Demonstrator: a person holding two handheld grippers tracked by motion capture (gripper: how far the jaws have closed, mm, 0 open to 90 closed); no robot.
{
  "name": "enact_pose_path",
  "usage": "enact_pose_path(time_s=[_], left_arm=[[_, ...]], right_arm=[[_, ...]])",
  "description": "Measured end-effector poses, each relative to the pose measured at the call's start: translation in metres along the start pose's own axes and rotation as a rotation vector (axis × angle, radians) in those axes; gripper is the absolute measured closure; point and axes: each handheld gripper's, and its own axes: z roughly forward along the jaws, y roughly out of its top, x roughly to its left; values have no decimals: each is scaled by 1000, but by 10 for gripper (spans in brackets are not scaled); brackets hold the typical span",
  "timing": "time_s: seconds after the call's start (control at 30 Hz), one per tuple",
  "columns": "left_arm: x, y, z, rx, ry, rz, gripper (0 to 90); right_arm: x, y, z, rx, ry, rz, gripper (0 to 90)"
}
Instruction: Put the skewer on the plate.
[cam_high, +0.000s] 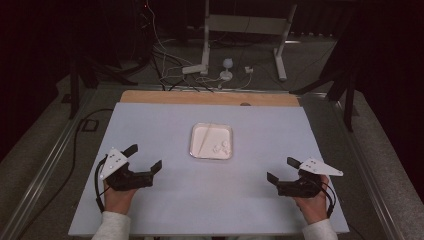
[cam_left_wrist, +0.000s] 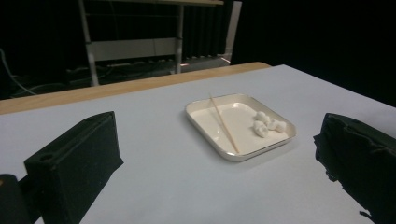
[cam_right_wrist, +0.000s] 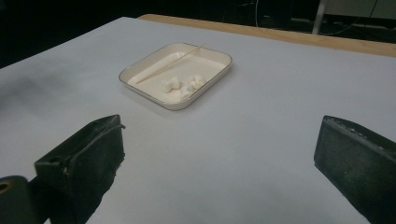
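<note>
The left gripper (cam_high: 146, 157) sits low over the table (cam_high: 150, 200), near the left front. A hand (cam_high: 116, 197) holds it from behind, and it points toward the middle and a bit to the right. Its two black fingers (cam_left_wrist: 74, 163) are spread wide with nothing between them.

The right gripper (cam_high: 283, 169) is on the other side, near the right front. Its hand (cam_high: 312, 205) holds it so it points toward the middle and a bit to the left. Its fingers (cam_right_wrist: 81, 158) are spread wide too, and they hold nothing.

Between the two grippers, farther back, a small white tray (cam_high: 197, 150) lies flat on the table, well apart from both. A thin wooden stick (cam_left_wrist: 224, 125) lies in the tray. Its long way runs from the far rim down toward the near left corner. Some little white lumps (cam_left_wrist: 268, 125) lie beside the stick, in the near right part of the tray.
</note>
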Motion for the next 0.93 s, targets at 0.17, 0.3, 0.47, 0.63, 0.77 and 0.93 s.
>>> enact_pose_path(time_s=[0.17,0.3,0.47,0.63,0.77,0.93], left_arm=[[4,-4,-11,-3,43,16,7],[6,-7,-18,0,62,5,6],[9,-11,-26,3,81,11,6],[12,-15,-34,-1,112,9,5],[18,-16,-38,-5,126,-1,5],[21,-18,-38,7,133,-13,5]], right_arm=[[1,-3,-3,-14,-11,-12,17],[0,-5,-5,-25,-13,-6,11],[-2,-7,-7,-37,-24,-7,0],[-4,-10,-10,-47,-44,-12,0],[-5,-11,-14,-53,-65,-31,0],[-10,-13,-16,-59,-80,-15,0]])
